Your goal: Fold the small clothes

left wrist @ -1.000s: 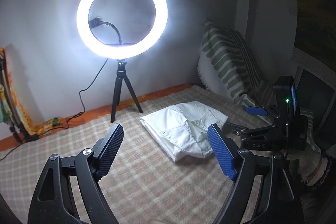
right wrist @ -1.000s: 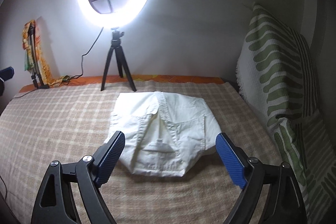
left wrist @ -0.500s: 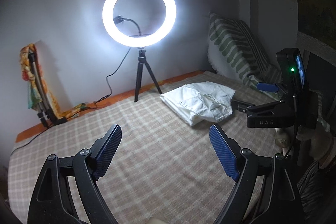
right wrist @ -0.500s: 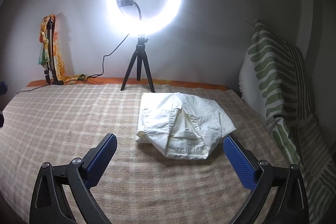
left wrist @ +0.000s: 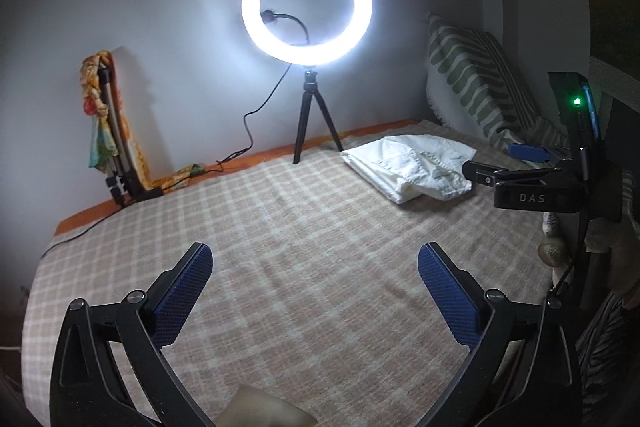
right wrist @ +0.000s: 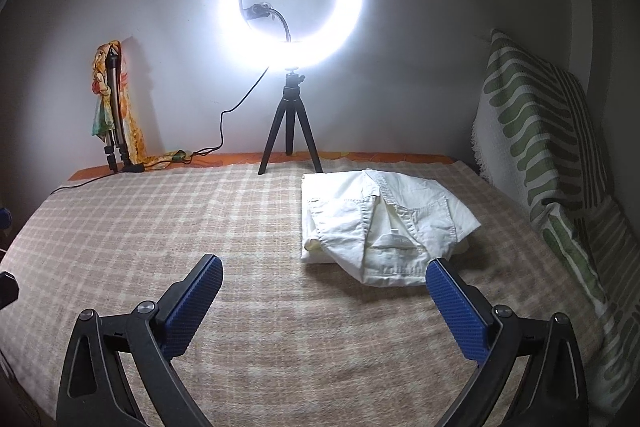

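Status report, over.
Left tongs open, empty. Right tongs open, empty. White garment folded on blanket, untouched. Nothing in the way.

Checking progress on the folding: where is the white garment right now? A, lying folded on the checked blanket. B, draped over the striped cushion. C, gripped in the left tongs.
A: the white garment lies folded on the checked blanket; both tongs are open and empty.

Both grippers are pulling back from the folded white garment: the left gripper is now hanging well apart from it over bare checked blanket, and the right gripper is backing off too, its jaws no longer flanking the cloth, which is sitting further off to the right
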The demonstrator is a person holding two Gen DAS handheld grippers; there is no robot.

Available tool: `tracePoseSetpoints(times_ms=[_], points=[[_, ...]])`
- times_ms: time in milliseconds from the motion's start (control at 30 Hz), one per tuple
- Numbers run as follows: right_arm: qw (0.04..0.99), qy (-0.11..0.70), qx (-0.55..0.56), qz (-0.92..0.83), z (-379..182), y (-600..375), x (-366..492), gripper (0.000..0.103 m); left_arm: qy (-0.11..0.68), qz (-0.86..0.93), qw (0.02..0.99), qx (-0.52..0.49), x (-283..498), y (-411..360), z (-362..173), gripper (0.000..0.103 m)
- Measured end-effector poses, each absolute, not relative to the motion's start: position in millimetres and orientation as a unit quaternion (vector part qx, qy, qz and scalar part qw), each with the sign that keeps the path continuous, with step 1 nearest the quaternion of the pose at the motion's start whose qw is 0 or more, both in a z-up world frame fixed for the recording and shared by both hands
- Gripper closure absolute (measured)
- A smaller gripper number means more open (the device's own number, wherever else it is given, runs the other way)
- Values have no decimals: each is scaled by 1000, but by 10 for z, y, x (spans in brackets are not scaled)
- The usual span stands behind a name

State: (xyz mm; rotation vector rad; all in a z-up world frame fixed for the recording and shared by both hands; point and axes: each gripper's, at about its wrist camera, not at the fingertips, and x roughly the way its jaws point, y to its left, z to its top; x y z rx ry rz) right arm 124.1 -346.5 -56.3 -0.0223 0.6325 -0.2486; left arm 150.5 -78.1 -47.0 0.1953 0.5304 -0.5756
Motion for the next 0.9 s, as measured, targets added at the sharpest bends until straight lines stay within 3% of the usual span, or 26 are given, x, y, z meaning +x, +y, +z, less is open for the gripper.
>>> tracePoseSetpoints(times_ms=[900], points=[[943, 305, -4, -135, -693, -3387, 1309, 0, 269, -233, 926, 128, 1552, -622, -613, 1]])
